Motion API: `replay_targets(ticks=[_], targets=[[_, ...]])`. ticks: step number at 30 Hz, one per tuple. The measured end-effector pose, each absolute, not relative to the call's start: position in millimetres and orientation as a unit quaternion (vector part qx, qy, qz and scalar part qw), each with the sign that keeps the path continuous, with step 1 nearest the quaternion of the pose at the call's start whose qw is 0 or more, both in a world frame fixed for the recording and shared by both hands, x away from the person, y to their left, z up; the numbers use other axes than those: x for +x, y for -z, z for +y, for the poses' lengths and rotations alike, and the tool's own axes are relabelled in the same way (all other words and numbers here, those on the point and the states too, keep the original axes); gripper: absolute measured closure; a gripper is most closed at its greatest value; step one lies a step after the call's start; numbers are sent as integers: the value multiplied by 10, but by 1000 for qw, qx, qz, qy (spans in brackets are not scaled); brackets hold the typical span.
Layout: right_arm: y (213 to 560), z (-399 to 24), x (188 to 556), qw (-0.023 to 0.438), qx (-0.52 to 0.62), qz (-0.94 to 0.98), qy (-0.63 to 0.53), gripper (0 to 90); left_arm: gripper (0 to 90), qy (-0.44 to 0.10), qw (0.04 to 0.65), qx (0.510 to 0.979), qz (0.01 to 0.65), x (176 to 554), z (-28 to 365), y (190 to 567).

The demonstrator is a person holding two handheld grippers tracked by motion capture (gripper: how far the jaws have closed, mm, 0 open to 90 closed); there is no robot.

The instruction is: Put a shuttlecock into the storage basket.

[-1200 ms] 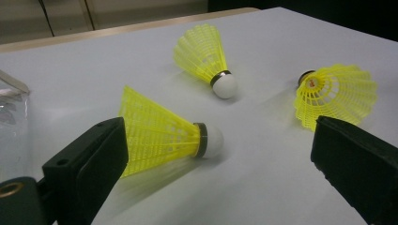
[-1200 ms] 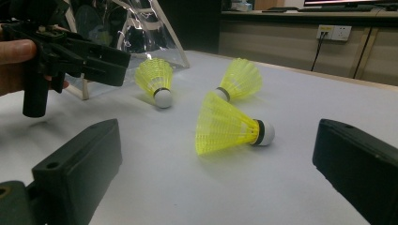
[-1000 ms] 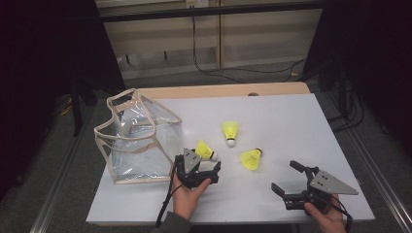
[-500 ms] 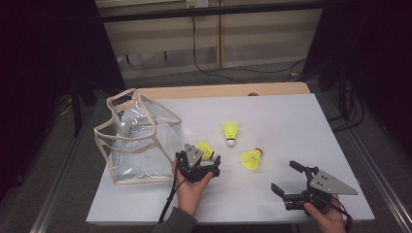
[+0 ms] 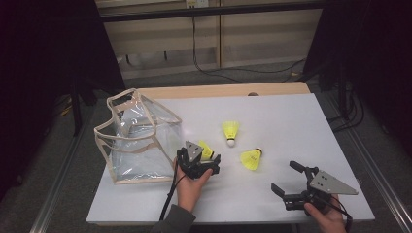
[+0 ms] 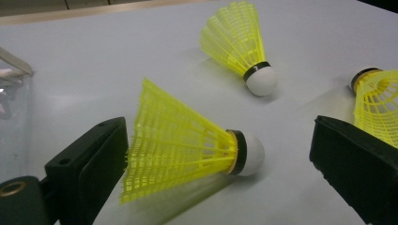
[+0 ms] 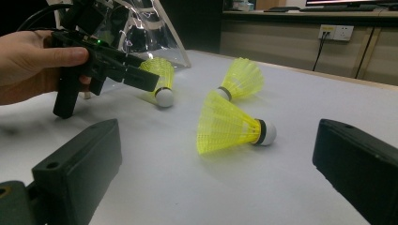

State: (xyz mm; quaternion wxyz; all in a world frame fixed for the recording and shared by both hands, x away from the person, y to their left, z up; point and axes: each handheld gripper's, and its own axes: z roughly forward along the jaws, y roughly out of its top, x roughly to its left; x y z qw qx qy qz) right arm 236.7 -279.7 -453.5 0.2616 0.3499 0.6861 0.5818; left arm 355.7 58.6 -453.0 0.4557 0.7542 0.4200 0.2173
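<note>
Three yellow shuttlecocks with white cork tips lie on the white table (image 5: 291,121). My left gripper (image 5: 202,157) is open and straddles the nearest shuttlecock (image 5: 207,149). In the left gripper view that shuttlecock (image 6: 183,150) lies on its side between the jaws, with its skirt edge right at the left jaw and its cork toward the right jaw. My right gripper (image 5: 285,177) stands wide open near the front edge. Ahead of its jaws, and apart from them, lies the second shuttlecock (image 7: 230,124) (image 5: 251,158). The third shuttlecock (image 5: 231,131) rests farther back.
A clear plastic bag (image 5: 138,136) with beige trim stands open-topped at the table's left, just beside my left gripper (image 7: 152,77). A wooden strip (image 5: 218,91) runs along the table's far edge. The right half of the table holds nothing but my right gripper.
My left gripper has slid forward, so its open jaws now flank the nearest shuttlecock. The right gripper and the other two shuttlecocks have stayed put.
</note>
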Motion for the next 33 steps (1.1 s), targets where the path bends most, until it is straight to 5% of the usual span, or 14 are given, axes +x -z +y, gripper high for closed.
replay_targets(ticks=[19, 33], targets=[[4519, -2804, 2355, 264, 347, 686, -583, 17, 50, -170, 444, 787, 393, 3492, 579, 4511], [4514, -2793, 2349, 265, 346, 685, -584, 18, 258, -157, 435, 806, 369, 3442, 605, 4474]])
